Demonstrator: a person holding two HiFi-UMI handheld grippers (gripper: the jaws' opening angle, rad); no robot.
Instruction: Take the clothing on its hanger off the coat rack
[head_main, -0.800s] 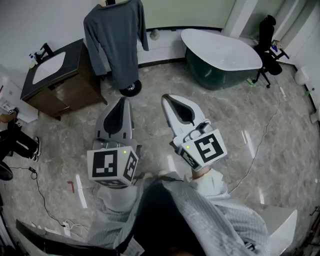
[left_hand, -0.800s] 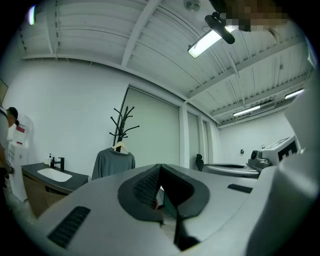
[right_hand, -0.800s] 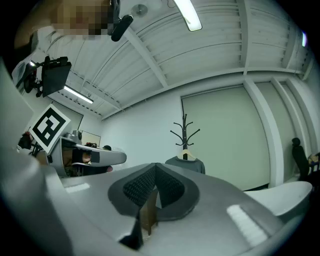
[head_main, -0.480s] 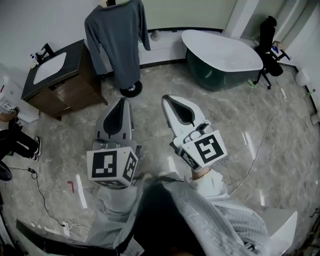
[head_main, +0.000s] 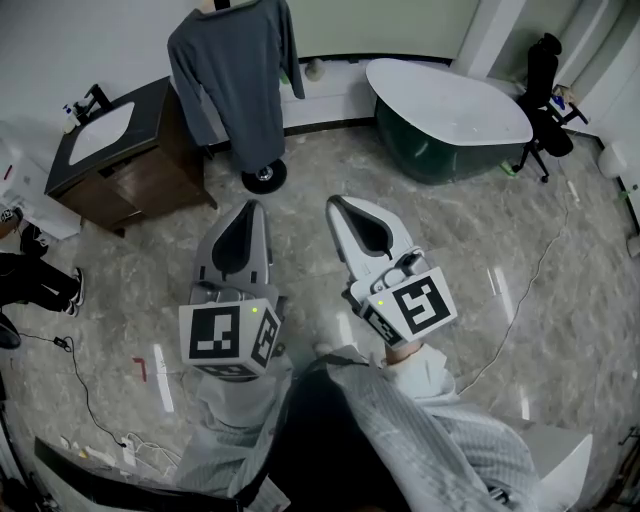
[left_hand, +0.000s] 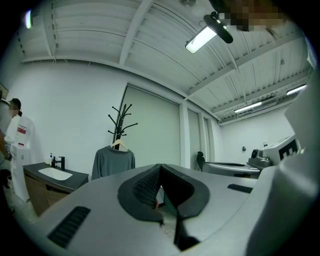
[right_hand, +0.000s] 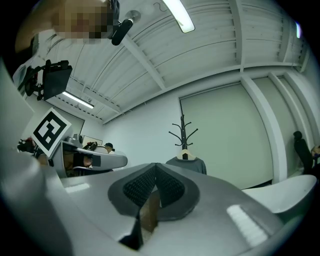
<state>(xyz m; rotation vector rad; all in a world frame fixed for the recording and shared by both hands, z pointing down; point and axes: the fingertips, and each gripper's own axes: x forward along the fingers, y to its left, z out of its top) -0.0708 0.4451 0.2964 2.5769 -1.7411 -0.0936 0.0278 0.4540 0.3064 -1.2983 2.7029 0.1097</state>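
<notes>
A grey long-sleeved top (head_main: 238, 75) hangs on a pale wooden hanger (left_hand: 119, 145) from a black coat rack (left_hand: 120, 122) at the far side of the room. The rack's round base (head_main: 263, 177) stands on the marble floor. The same top (right_hand: 186, 164) shows small in the right gripper view, below the rack (right_hand: 184, 132). My left gripper (head_main: 252, 206) and right gripper (head_main: 335, 203) are held side by side, well short of the rack, pointing toward it. Both are shut with nothing between the jaws.
A dark wooden vanity with a white basin (head_main: 98, 135) stands left of the rack. A white and green bathtub (head_main: 450, 105) sits to the right, with a black office chair (head_main: 545, 90) beyond it. A person (left_hand: 17, 145) stands at far left. Cables (head_main: 75, 375) trail on the floor.
Both grippers and the view have shifted very slightly toward the rack. The person's legs at the left edge have moved a little. The jaws stay shut.
</notes>
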